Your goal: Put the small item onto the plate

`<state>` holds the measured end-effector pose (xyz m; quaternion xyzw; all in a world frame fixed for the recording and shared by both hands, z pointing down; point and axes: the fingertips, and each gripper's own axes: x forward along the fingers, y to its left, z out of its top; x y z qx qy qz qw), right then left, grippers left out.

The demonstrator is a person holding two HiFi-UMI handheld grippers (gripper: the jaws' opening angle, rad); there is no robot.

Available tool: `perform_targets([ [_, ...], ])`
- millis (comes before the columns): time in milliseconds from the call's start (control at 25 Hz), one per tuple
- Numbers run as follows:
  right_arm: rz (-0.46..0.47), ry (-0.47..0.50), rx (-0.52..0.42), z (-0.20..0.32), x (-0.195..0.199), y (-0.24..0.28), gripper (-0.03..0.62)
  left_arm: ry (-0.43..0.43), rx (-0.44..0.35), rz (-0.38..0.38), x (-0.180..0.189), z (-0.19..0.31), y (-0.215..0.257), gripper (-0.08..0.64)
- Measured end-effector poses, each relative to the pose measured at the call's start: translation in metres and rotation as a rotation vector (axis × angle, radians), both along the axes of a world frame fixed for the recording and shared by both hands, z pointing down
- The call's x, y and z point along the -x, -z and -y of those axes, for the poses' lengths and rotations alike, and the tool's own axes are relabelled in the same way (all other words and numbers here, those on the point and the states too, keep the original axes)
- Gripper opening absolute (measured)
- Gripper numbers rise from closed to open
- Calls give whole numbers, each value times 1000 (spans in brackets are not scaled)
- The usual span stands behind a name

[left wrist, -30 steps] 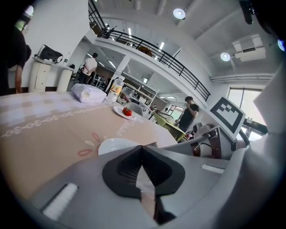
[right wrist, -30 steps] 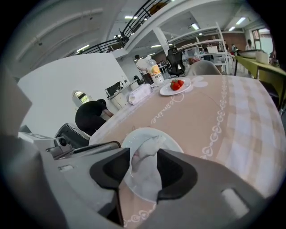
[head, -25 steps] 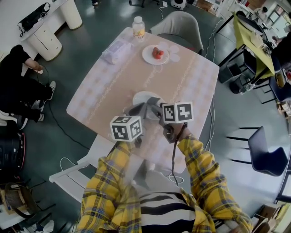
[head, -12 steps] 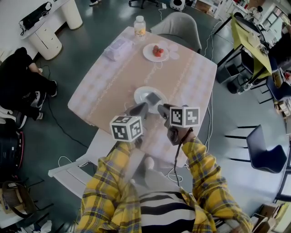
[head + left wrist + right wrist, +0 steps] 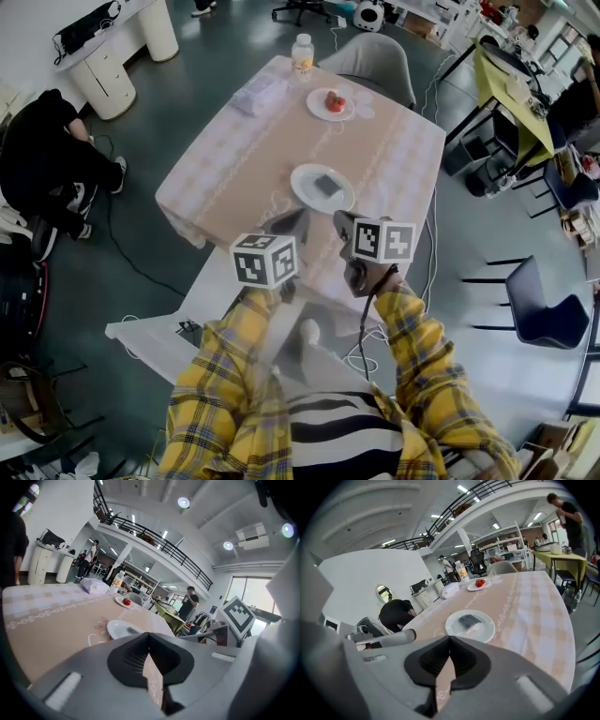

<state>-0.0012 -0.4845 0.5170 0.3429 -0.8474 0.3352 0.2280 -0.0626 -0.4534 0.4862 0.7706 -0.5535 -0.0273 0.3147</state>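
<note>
The small dark item lies on the near white plate, on the table in front of both grippers. In the right gripper view the item rests in the middle of that plate. My right gripper hangs short of the plate's near rim, its jaws shut with nothing between them. My left gripper is beside it, also shut and empty. From the left gripper view the plate is ahead, to the left of the jaws.
A second plate with red fruit, a bottle and a clear bag stand at the table's far end. A grey chair is behind it. A person in black crouches at the left.
Both grippers have drawn back from above the near plate toward the table's near edge. The right jaws have shut empty. The dark item stays on the plate.
</note>
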Motion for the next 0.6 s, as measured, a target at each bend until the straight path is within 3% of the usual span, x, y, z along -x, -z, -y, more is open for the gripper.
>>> perform_targets([
  [600, 47, -44, -120, -104, 5, 50, 3, -106, -83, 61, -13, -95, 41, -11],
])
